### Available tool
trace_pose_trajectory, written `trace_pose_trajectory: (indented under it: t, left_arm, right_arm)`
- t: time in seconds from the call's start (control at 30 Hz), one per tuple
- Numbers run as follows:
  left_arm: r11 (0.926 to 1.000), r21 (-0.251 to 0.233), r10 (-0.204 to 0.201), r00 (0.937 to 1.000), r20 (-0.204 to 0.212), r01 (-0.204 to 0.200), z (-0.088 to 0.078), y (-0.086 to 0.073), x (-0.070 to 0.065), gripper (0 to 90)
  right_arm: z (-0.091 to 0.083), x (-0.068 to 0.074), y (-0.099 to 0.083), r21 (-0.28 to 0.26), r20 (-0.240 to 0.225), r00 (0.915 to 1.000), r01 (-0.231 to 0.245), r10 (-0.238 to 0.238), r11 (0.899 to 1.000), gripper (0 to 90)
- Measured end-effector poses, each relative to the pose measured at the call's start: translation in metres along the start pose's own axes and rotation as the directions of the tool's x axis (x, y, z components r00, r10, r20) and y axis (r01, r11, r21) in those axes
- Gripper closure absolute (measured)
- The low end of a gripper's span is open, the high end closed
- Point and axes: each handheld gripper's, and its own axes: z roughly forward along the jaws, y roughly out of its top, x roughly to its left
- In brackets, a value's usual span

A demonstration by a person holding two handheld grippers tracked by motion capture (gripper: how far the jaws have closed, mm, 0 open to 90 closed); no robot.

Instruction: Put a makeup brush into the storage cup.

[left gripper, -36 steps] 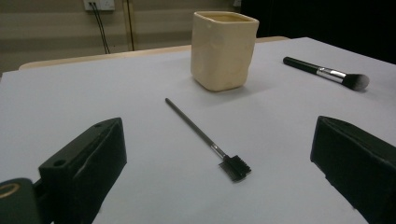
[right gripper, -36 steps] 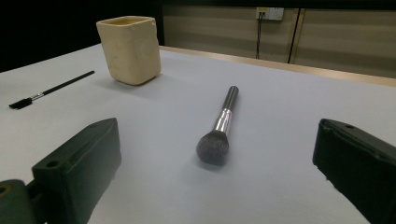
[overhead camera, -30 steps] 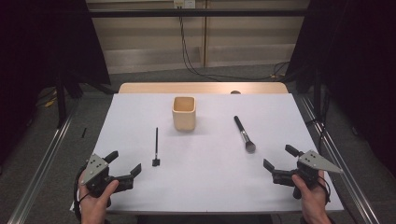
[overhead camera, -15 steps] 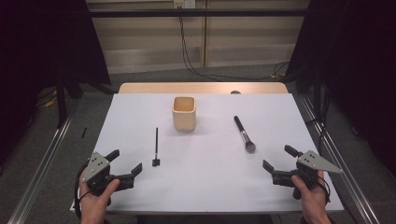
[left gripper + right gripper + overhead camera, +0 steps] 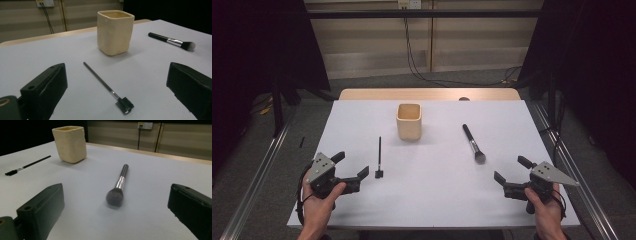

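A cream square cup [image 5: 409, 120] [image 5: 114, 32] [image 5: 69, 143] stands upright at the middle back of the white table [image 5: 432, 200]. Left of it lies a thin black brow comb [image 5: 379, 157] [image 5: 107, 88] [image 5: 26, 166], head toward me. To the cup's right lies a black-handled powder brush [image 5: 473, 143] [image 5: 171, 41] [image 5: 118, 186], bristles toward me. My left gripper [image 5: 350, 166] rests open at the front left, just left of the comb's head. My right gripper [image 5: 511, 169] rests open at the front right, a little nearer than the brush. Both hold nothing.
A wooden strip [image 5: 427, 94] runs along the table's far edge. Metal rails [image 5: 257, 180] flank the table on the floor. Cables [image 5: 412, 55] hang from a wall socket behind. Dark curtains stand at both sides.
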Motion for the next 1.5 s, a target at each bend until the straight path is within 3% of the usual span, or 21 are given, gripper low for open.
trace_pose_trajectory:
  t: [0.27,0.8,1.0,1.17,1.37,1.5]
  left_arm:
    - [0.9988,-0.002,0.049,0.9986,-0.018,-0.049,0.008,0.011,0.000,3.2]
    - [0.9990,0.034,0.031,0.9985,-0.044,-0.029,0.039,0.022,0.017,3.5]
    - [0.9988,0.040,0.032,0.9986,-0.043,-0.030,0.050,0.026,0.019,3.5]
    - [0.9960,0.084,0.035,0.9985,-0.043,-0.032,0.065,0.030,0.019,3.1]
    - [0.9946,0.101,0.024,0.9993,-0.029,-0.021,0.076,0.034,0.020,2.8]
    - [0.9932,0.110,0.039,0.9991,-0.016,-0.037,0.083,0.040,0.017,2.8]
  right_arm:
    - [0.000,0.001,0.000,-0.004,-0.009,0.9999,0.010,-0.010,1.000,0.6]
    - [0.002,0.002,0.000,0.006,-0.019,0.9998,0.004,-0.003,1.000,0.6]
    - [0.002,0.001,0.000,0.006,-0.012,0.9999,0.004,-0.004,1.000,0.6]
    - [0.002,0.001,0.000,0.005,-0.012,0.9999,0.005,-0.004,1.000,0.6]
    - [0.002,0.001,0.000,0.005,-0.014,0.9999,0.005,-0.005,1.000,0.6]
    - [0.003,0.001,0.000,0.005,-0.016,0.9999,0.005,-0.004,1.000,0.6]
